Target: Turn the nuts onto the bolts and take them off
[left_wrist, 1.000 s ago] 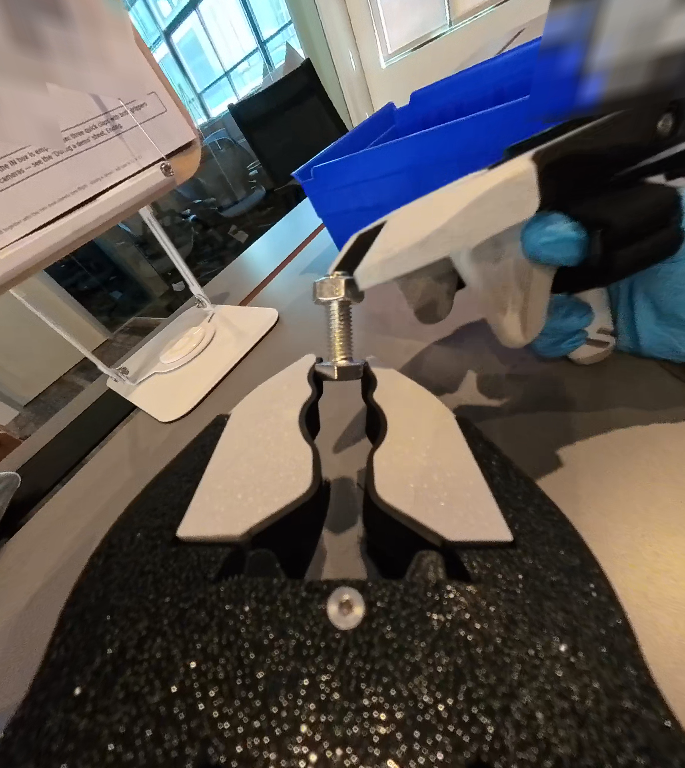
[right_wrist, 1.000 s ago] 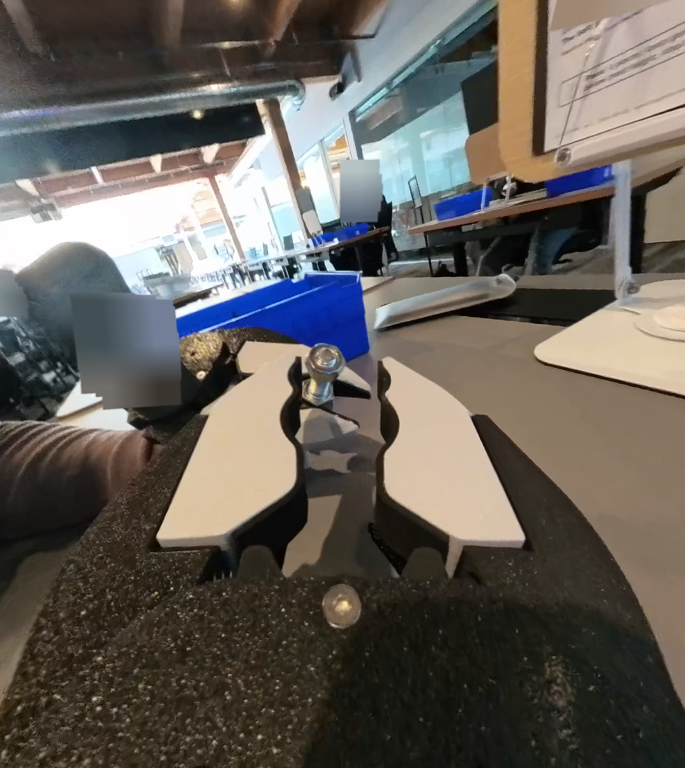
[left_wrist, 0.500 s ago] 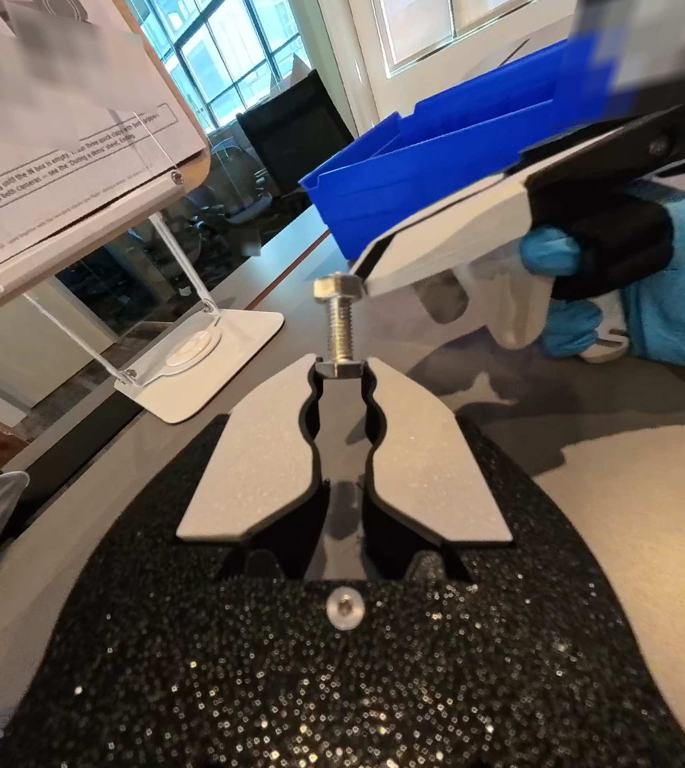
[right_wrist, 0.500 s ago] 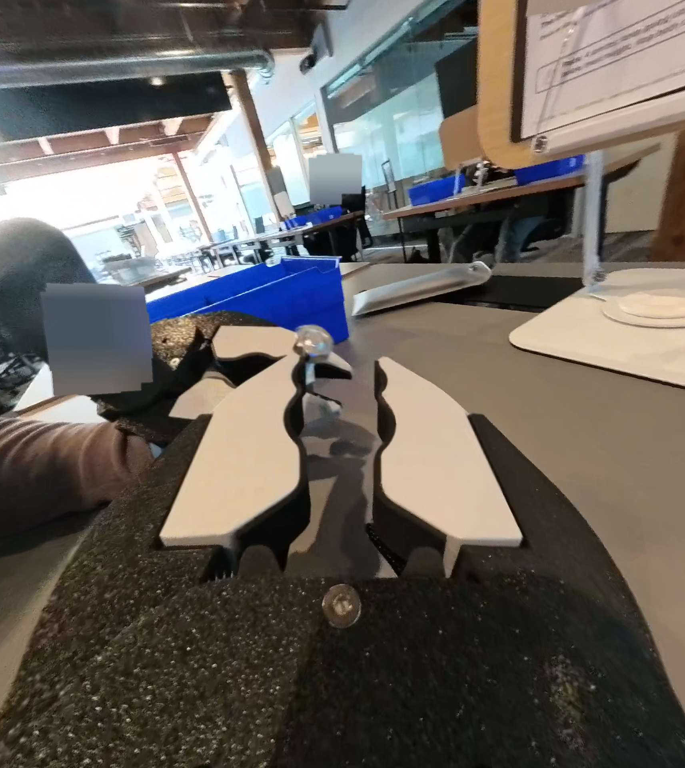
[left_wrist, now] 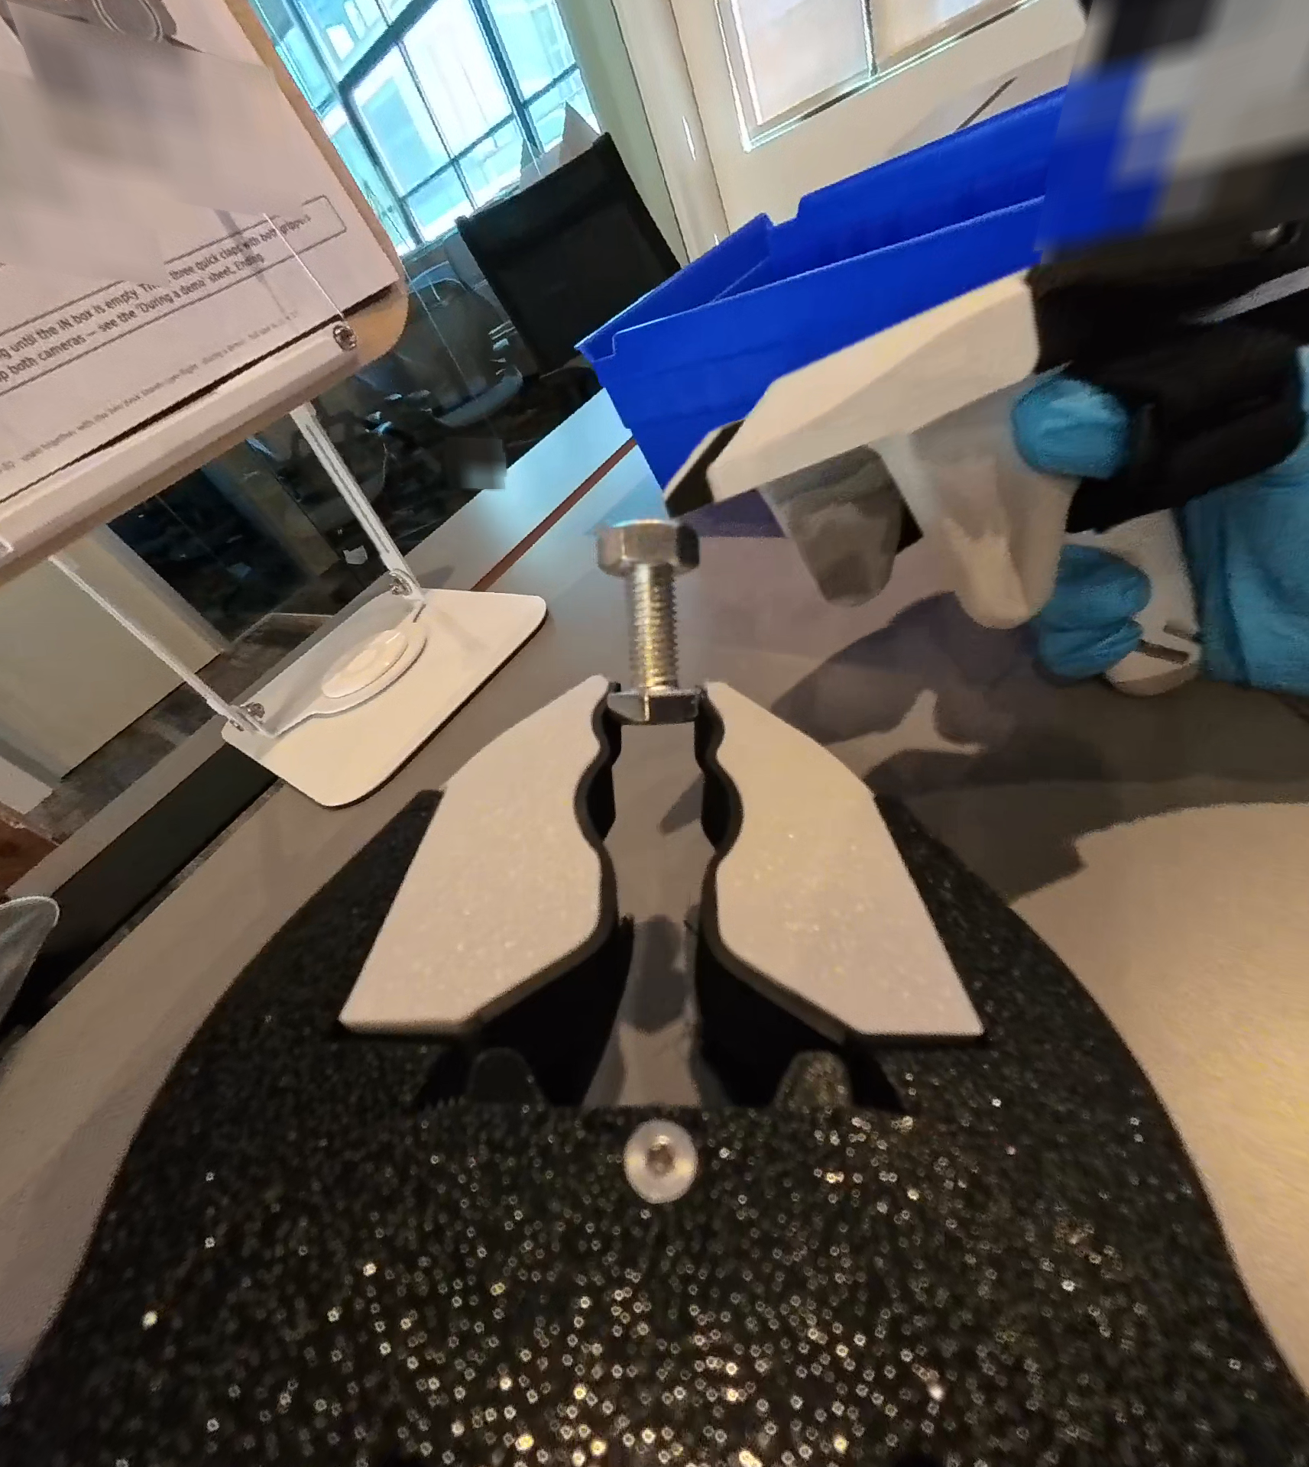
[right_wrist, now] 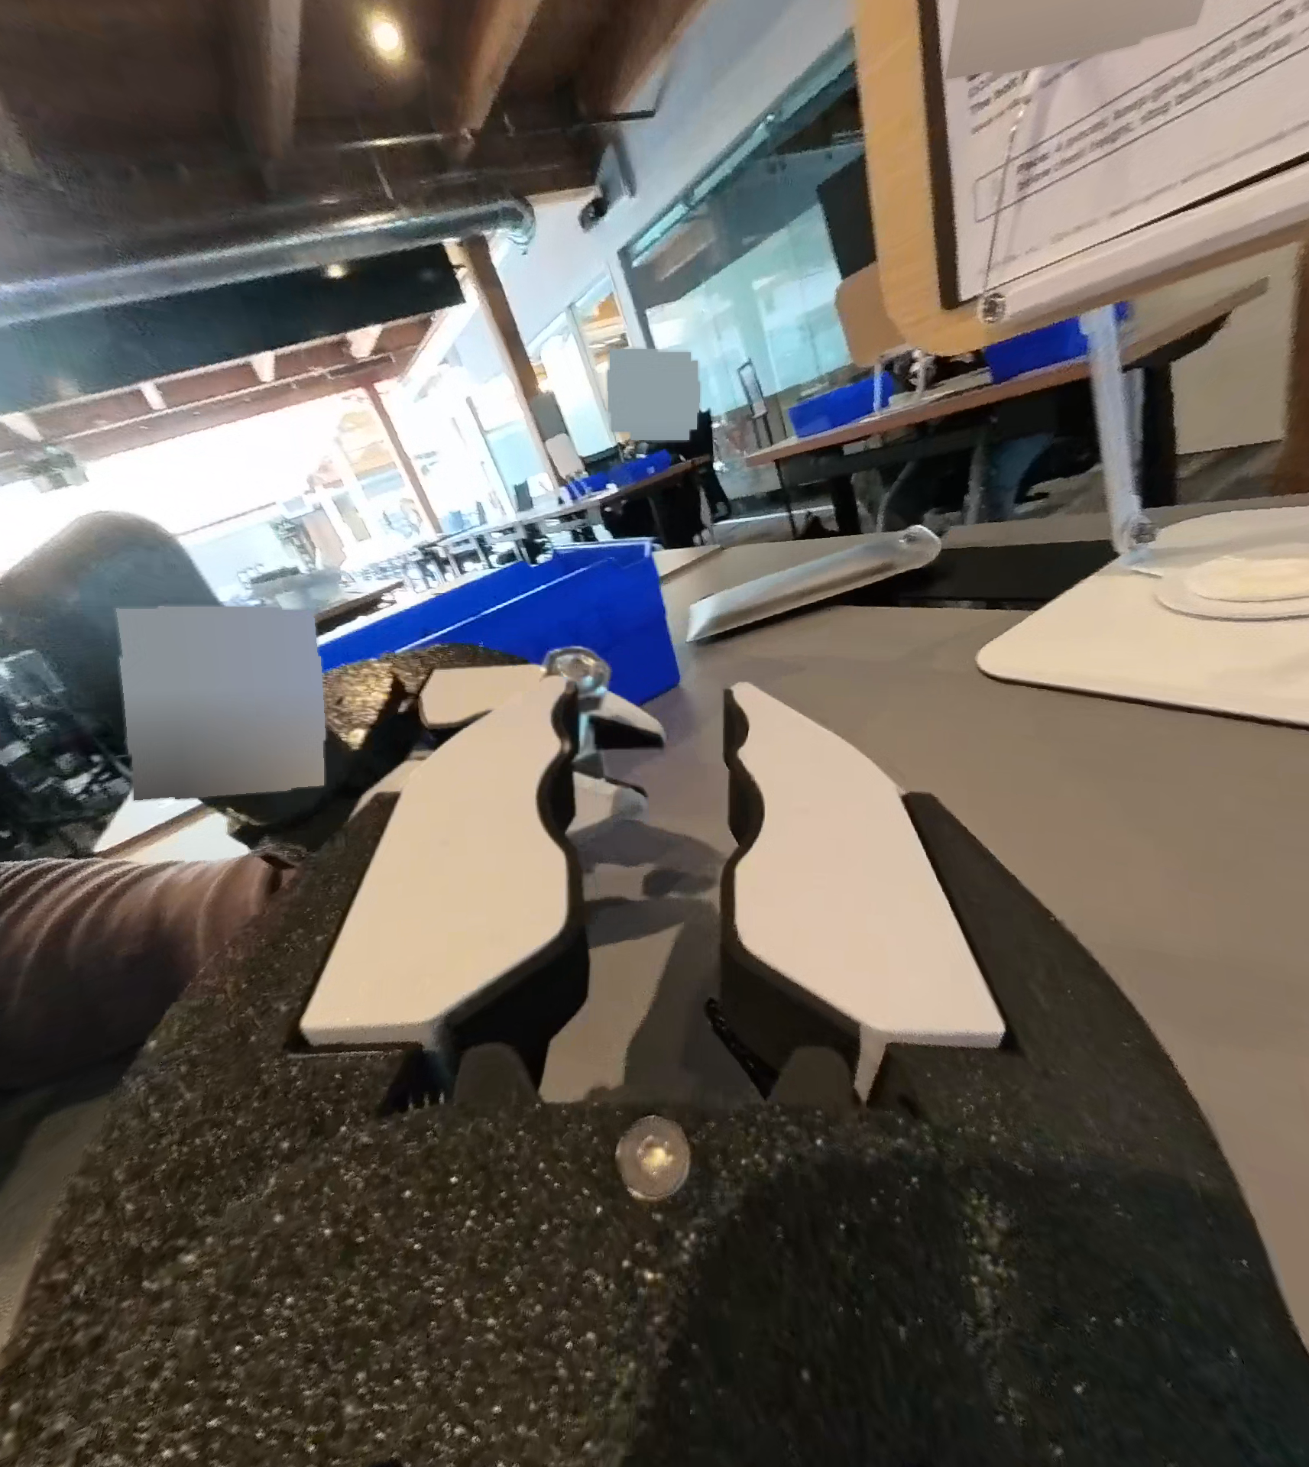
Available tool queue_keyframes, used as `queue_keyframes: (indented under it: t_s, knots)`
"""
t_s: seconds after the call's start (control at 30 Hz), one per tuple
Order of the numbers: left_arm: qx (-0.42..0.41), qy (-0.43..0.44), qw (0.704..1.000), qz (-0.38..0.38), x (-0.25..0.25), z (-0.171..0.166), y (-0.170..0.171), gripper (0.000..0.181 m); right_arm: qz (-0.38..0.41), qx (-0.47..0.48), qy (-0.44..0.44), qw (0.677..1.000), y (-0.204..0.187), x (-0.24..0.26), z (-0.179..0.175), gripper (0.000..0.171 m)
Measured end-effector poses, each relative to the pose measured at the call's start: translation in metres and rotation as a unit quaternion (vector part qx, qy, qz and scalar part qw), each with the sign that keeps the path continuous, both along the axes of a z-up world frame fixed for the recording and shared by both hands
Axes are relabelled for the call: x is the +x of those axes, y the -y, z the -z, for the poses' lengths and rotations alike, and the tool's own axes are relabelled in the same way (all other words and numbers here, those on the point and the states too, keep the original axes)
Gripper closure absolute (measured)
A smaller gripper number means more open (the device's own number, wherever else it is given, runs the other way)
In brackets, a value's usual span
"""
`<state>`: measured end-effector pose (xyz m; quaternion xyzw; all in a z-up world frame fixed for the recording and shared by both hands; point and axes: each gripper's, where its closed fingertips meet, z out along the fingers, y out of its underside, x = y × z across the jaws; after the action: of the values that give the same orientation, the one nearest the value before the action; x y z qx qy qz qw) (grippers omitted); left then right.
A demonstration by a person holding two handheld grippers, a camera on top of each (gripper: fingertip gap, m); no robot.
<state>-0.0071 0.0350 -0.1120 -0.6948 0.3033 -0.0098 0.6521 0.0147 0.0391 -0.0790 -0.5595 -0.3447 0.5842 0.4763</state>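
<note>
A silver bolt (left_wrist: 651,619) stands upright, its hex head (left_wrist: 647,548) on top. My left gripper (left_wrist: 655,705) is shut on the nut (left_wrist: 655,708) at the bolt's lower end. My right gripper (right_wrist: 647,698) is open and empty. Its left fingertip lies just in front of the bolt head (right_wrist: 576,665). In the left wrist view the right gripper's white finger (left_wrist: 857,397) comes in from the right, its tip just above and right of the head and apart from it. The left gripper's white fingers (right_wrist: 476,692) show behind the bolt in the right wrist view.
A blue bin (left_wrist: 833,317) stands on the grey table (left_wrist: 1191,913) behind the bolt. A paper sign on a clear stand with a white base (left_wrist: 397,698) is at the left. A blue-gloved hand (left_wrist: 1270,516) holds the right gripper. A metal piece (right_wrist: 810,579) lies far back. Some 4 cm of space lies between my two pairs of fingers.
My right gripper has drawn back up and to the right, off the bolt head. The left gripper still holds the nut with the bolt upright.
</note>
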Motion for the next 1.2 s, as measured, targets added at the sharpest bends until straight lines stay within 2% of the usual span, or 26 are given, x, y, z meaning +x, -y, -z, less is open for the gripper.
queue_keyframes:
  t_s: [0.13, 0.33, 0.5, 0.67, 0.83, 1.03, 1.2]
  knots:
    - [0.003, -0.009, 1.0, 0.005, 0.004, 0.0, 0.0, 0.164, -0.025, 0.021, 0.011, 0.999, 0.01, -0.01, 0.0, 0.135]
    - [0.001, 0.005, 1.0, -0.004, -0.003, -0.001, -0.001, 0.164, 0.014, 0.005, 0.002, 1.0, -0.002, 0.0, 0.0, 0.139]
    - [0.002, -0.005, 1.0, 0.001, 0.001, 0.0, -0.001, 0.164, -0.02, 0.014, 0.007, 1.0, 0.008, -0.01, 0.0, 0.135]
    - [0.005, 0.003, 1.0, -0.003, -0.002, -0.002, -0.001, 0.164, 0.019, -0.001, 0.008, 1.0, -0.004, -0.001, 0.002, 0.141]
    - [0.001, -0.002, 1.0, 0.001, 0.001, 0.0, -0.001, 0.164, -0.026, 0.004, -0.008, 1.0, 0.009, -0.008, -0.003, 0.135]
    - [0.005, 0.009, 1.0, -0.004, -0.004, -0.003, 0.0, 0.164, 0.018, -0.009, 0.005, 1.0, -0.004, 0.0, 0.002, 0.142]
    - [0.004, 0.0, 1.0, 0.002, 0.001, -0.001, 0.0, 0.164, -0.024, -0.005, -0.009, 1.0, 0.008, -0.008, -0.003, 0.135]
